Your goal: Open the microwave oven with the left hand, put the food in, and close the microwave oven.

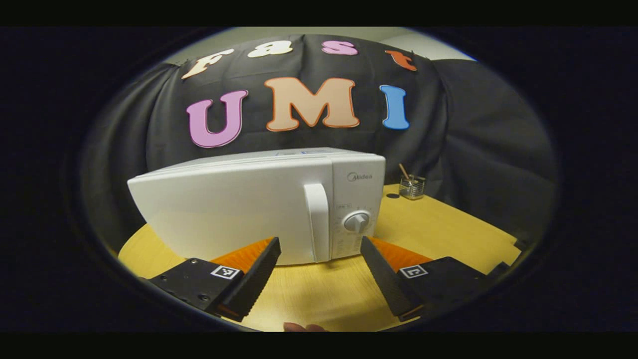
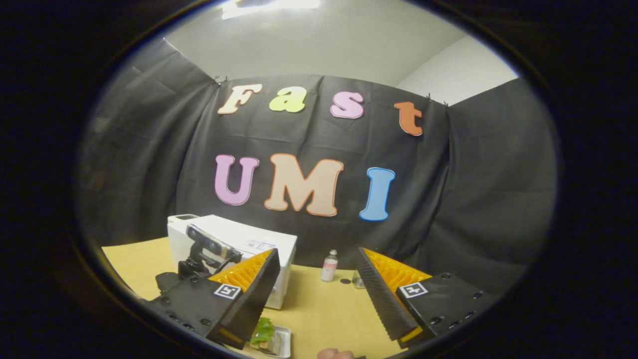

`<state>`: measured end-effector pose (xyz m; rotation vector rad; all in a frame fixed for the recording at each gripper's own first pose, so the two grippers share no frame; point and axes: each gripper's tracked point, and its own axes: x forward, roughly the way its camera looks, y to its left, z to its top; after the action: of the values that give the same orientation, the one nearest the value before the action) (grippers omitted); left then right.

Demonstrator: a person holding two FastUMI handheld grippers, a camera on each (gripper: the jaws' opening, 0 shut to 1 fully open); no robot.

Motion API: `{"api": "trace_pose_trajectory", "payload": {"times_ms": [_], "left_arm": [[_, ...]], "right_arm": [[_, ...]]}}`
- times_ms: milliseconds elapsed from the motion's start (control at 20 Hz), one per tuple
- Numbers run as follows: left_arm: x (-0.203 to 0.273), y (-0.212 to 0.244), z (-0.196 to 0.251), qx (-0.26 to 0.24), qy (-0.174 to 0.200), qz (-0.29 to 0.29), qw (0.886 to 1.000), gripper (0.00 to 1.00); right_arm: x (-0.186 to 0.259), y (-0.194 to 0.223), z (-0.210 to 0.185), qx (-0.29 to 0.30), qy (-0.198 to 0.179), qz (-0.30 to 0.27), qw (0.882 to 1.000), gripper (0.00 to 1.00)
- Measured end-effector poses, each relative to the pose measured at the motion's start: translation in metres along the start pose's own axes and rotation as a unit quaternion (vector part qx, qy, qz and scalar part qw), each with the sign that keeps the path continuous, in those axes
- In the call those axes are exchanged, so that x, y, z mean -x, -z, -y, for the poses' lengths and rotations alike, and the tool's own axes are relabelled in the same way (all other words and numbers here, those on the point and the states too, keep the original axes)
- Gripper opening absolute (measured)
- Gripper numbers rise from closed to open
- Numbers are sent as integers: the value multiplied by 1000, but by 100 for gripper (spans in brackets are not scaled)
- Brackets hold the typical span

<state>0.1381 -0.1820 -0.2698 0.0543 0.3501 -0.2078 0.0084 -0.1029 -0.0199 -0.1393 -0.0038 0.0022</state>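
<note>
The white microwave (image 1: 224, 209) stands on the wooden table (image 1: 448, 234) with its door closed. Its vertical handle (image 1: 317, 222) and round dial (image 1: 356, 221) face me. My left gripper (image 1: 320, 247) is open, a short way in front of the handle, with nothing between its fingers. In the right gripper view the microwave (image 2: 249, 239) sits at the left, with the left gripper's body (image 2: 202, 249) in front of it. My right gripper (image 2: 318, 257) is open and empty, above the table. A white tray of green food (image 2: 269, 335) lies just under its left finger.
A glass holder with sticks (image 1: 411, 185) stands on the table to the right of the microwave. A small bottle (image 2: 329, 266) and a glass (image 2: 358, 281) stand near the back wall. A fingertip (image 1: 304, 327) shows at the bottom edge.
</note>
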Motion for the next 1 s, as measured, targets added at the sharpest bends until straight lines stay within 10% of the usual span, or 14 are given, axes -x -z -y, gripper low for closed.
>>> {"api": "trace_pose_trajectory", "payload": {"times_ms": [450,1000], "left_arm": [[-37,11,1,17,9,-36,999,91],[-45,6,-7,15,9,-49,999,23]], "right_arm": [[7,27,8,4,1,-39,999,97],[6,42,-11,-1,-36,-65,997,97]]}}
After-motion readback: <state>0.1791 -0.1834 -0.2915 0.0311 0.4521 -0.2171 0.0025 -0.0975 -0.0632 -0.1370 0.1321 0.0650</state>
